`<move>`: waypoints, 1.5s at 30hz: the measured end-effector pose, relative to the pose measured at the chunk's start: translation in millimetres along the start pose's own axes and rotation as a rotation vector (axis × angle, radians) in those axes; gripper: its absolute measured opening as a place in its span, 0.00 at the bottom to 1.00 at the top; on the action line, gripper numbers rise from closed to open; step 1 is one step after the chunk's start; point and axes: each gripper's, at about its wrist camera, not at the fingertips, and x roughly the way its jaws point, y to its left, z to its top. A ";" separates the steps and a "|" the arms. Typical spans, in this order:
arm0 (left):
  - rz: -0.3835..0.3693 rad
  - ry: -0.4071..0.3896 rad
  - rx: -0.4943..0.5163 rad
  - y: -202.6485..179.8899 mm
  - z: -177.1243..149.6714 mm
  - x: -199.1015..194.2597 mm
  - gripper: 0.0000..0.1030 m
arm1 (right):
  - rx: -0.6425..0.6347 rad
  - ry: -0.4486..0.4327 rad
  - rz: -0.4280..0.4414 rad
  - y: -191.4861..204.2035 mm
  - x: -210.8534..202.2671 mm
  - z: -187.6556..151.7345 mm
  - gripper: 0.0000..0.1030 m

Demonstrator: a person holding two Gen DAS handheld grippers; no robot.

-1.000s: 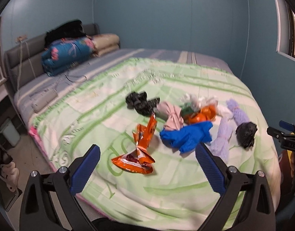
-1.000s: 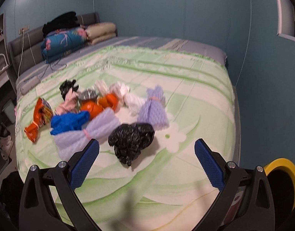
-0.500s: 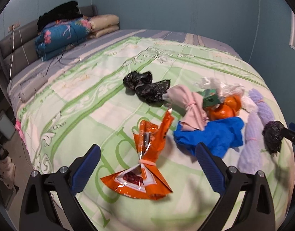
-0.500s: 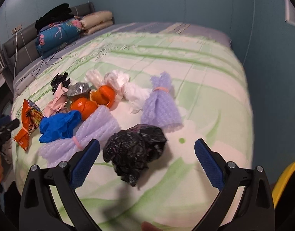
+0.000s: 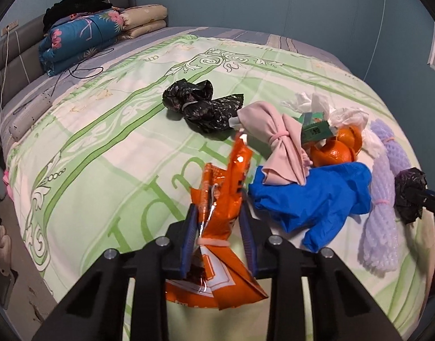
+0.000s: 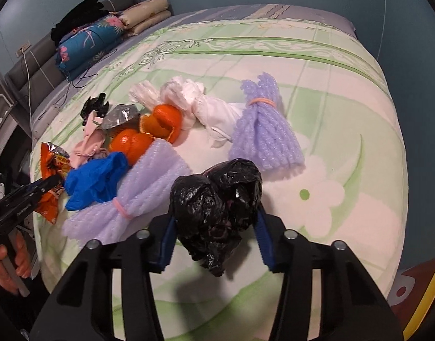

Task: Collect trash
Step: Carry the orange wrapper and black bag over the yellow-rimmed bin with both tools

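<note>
Trash lies in a row on the green bedspread (image 5: 109, 153). My left gripper (image 5: 219, 216) is shut on an orange snack wrapper (image 5: 226, 187) at the near edge of the bed. My right gripper (image 6: 216, 216) is shut on a crumpled black plastic bag (image 6: 217, 196); the bag also shows in the left wrist view (image 5: 408, 193). Between them lie a blue glove (image 5: 317, 196), a pink cloth bundle (image 5: 280, 142), orange peels (image 5: 337, 147), white plastic (image 6: 200, 105), two purple foam nets (image 6: 263, 130) and another black bag (image 5: 200, 105).
Folded blankets and pillows (image 5: 84, 37) are stacked at the headboard, with a cable (image 5: 84, 71) trailing on the bed. A yellow rim (image 6: 428, 307) shows low at the right past the bed edge. Floor and shoes (image 5: 1, 244) lie off the bed's left side.
Both grippers moved forward and down to the bed and closed from wide open: the left onto the orange wrapper, the right onto the black bag.
</note>
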 end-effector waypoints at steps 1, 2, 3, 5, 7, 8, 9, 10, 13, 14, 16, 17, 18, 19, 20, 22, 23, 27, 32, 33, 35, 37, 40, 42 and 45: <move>-0.007 -0.003 -0.006 1.0 0.1 -1.2 0.25 | -0.003 -0.002 0.005 0.6 -2.5 0.4 0.42; -0.015 -0.006 -0.010 1.8 0.1 -2.8 0.24 | -0.006 -0.007 0.011 1.3 -6.0 0.8 0.42; -0.026 -0.013 -0.011 2.5 -0.1 -5.7 0.24 | -0.009 -0.013 0.012 2.0 -9.5 1.0 0.41; -0.034 -0.026 -0.011 3.2 -0.4 -11.7 0.23 | -0.018 -0.033 0.010 2.9 -20.2 0.4 0.41; -0.050 -0.042 -0.021 4.6 -1.0 -21.1 0.23 | -0.027 -0.055 0.014 3.0 -34.9 -0.1 0.41; -0.062 -0.049 -0.028 5.2 -1.1 -25.6 0.23 | -0.029 -0.061 0.017 2.9 -39.9 0.2 0.41; -0.076 -0.058 -0.035 5.3 -1.1 -32.1 0.23 | -0.032 -0.070 0.019 2.6 -48.5 -0.7 0.41; -0.088 -0.067 -0.037 4.4 -0.7 -38.4 0.23 | -0.035 -0.077 0.019 2.3 -55.5 -1.9 0.41; -0.116 -0.105 -0.025 -3.8 2.1 -62.3 0.23 | -0.050 -0.094 0.026 0.9 -82.2 -8.1 0.41; -0.125 -0.118 -0.016 -7.7 3.5 -70.3 0.23 | -0.052 -0.097 0.027 0.3 -88.8 -10.1 0.41; -0.153 -0.151 0.001 -18.7 8.1 -91.0 0.23 | -0.058 -0.107 0.027 -1.7 -107.3 -16.1 0.41; -0.167 -0.163 0.008 -23.8 10.5 -99.7 0.23 | -0.061 -0.114 0.023 -3.3 -116.5 -19.5 0.41; -0.183 -0.180 0.019 -31.5 13.4 -111.3 0.23 | -0.060 -0.122 0.018 -6.5 -128.2 -23.4 0.41; -0.199 -0.196 0.033 -39.5 15.7 -121.8 0.23 | -0.056 -0.129 0.017 -10.5 -140.1 -27.2 0.41; -0.212 -0.212 0.047 -47.5 17.0 -131.1 0.23 | -0.052 -0.133 0.017 -13.4 -147.6 -29.5 0.41; -0.240 -0.242 0.081 -68.9 21.5 -151.7 0.23 | -0.042 -0.147 0.003 -21.4 -167.8 -36.7 0.41; -0.261 -0.251 0.095 -80.3 23.6 -160.4 0.23 | -0.032 -0.160 -0.010 -27.4 -181.0 -40.8 0.41; -0.321 -0.269 0.143 -119.4 27.6 -183.5 0.23 | 0.007 -0.202 -0.031 -48.3 -216.6 -52.3 0.41; -0.385 -0.269 0.201 -177.3 23.2 -201.7 0.23 | 0.075 -0.258 -0.067 -80.4 -256.6 -65.0 0.41; -0.402 -0.264 0.211 -188.8 21.1 -203.8 0.23 | 0.086 -0.269 -0.074 -85.5 -262.4 -67.6 0.41; -0.439 -0.252 0.230 -210.8 17.0 -207.7 0.23 | 0.110 -0.291 -0.100 -98.1 -275.0 -71.4 0.41; -0.463 -0.241 0.248 -230.5 13.1 -210.7 0.23 | 0.153 -0.316 -0.127 -114.2 -289.1 -76.5 0.41; -0.510 -0.214 0.277 -263.7 8.2 -210.7 0.23 | 0.195 -0.344 -0.157 -135.0 -305.8 -83.8 0.41; -0.539 -0.192 0.304 -287.1 2.8 -209.5 0.23 | 0.223 -0.356 -0.177 -148.8 -312.8 -87.2 0.41; -0.590 -0.157 0.320 -313.5 -3.8 -200.9 0.23 | 0.271 -0.369 -0.205 -170.5 -319.8 -94.9 0.41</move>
